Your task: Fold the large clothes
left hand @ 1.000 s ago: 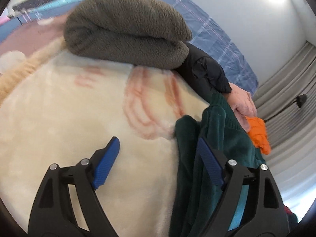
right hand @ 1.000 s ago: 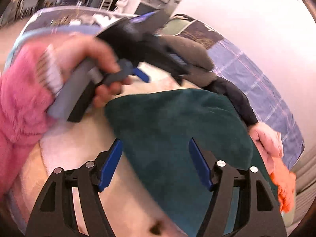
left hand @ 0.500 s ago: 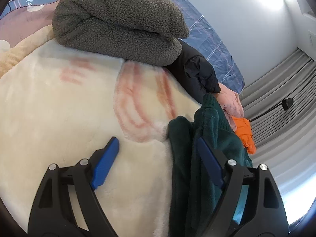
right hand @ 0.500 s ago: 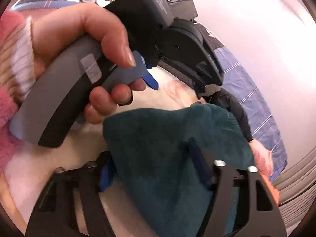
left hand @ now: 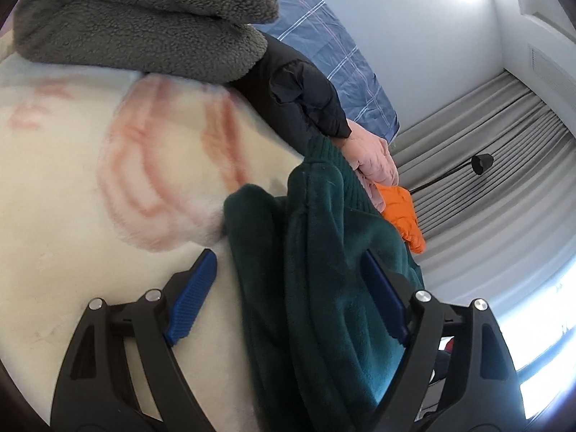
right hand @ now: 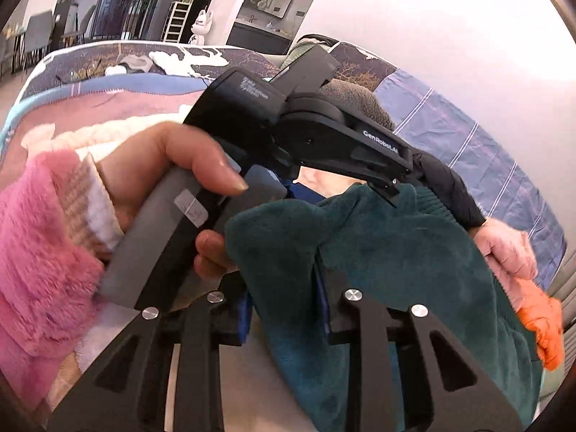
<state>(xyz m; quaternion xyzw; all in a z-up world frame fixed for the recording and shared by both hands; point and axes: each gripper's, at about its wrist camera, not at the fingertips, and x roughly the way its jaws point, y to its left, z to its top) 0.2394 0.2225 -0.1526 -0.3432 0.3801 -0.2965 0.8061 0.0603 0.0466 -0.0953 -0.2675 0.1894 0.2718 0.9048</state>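
Observation:
A dark green fleece garment (left hand: 324, 259) lies bunched on a cream blanket (left hand: 90, 198) on the bed. My left gripper (left hand: 288, 284) is open, its blue pads on either side of the garment's thick folded edge. In the right wrist view my right gripper (right hand: 284, 302) has closed on a fold of the same green garment (right hand: 396, 270). The left tool (right hand: 306, 136), held by a hand in a pink sleeve, sits just above and behind it.
A folded grey fleece (left hand: 144, 21) lies at the far side of the blanket, with a black jacket (left hand: 298, 100), a pale pink garment (left hand: 374, 158) and an orange garment (left hand: 403, 216) along the right. Grey curtains (left hand: 486, 180) and a wall stand beyond.
My right gripper has closed on the green garment's fold. The left gripper has moved forward over the garment's edge and closer to the grey fleece, staying open.

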